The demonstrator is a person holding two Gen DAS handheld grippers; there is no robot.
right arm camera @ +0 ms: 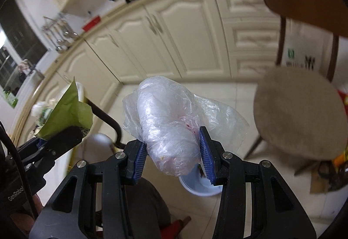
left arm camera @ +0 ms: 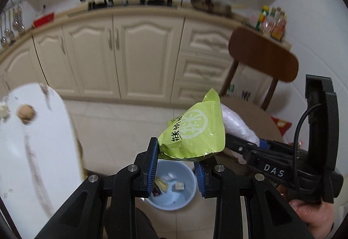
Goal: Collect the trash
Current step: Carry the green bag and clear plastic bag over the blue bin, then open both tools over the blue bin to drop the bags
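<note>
The fingers (left arm camera: 153,153) of the left gripper (left arm camera: 176,165) pinched a green snack wrapper (left arm camera: 193,130), held in the air above a pale blue bin (left arm camera: 187,195) on the tiled floor. The right gripper (right arm camera: 173,153) clamped a crumpled clear plastic bag (right arm camera: 169,126) between its blue pads, just beside the wrapper. Scraps already lay inside the bin. A wooden chair (right arm camera: 300,108) stood nearby.

Wrapper (left arm camera: 193,130) above bin (left arm camera: 187,195) on the floor, plastic bag (right arm camera: 169,130) right of it, chair (right arm camera: 300,112) further right, desk (left arm camera: 37,141) left, cabinets (left arm camera: 130,54) behind
</note>
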